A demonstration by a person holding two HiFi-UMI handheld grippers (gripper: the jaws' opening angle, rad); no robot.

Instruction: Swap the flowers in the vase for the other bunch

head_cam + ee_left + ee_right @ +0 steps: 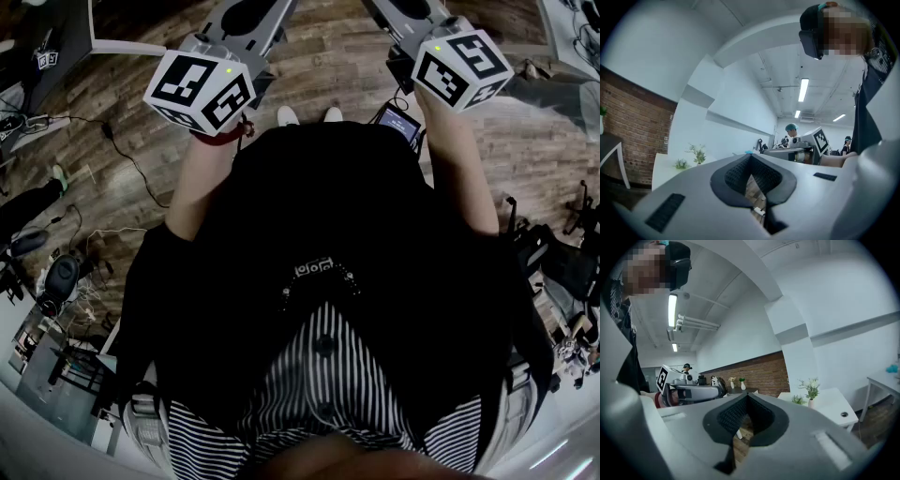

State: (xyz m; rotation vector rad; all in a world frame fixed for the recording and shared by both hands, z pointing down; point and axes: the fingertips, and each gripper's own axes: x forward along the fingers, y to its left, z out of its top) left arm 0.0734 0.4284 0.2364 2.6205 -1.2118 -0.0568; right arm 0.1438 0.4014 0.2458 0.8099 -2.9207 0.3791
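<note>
A white vase of pale flowers [812, 390] stands on a white table [836, 405] far ahead, with a small green bunch [798, 400] beside it. The left gripper view shows the same flowers [697, 153] and low green bunch [680, 164] at a distance. My left gripper [751, 160] is shut with nothing between its pads. My right gripper [746, 399] is also shut and empty. Both are held level in front of my body, side by side, far from the flowers. In the head view only their marker cubes show, the left cube [200, 89] and the right cube [461, 66].
A brick wall [759, 373] runs behind a dark table with two more small vases [732, 382]. A white table leg [618, 164] stands at the left. People [791, 129] work in the background. Cables [112, 141] and gear lie on the wood floor [309, 56].
</note>
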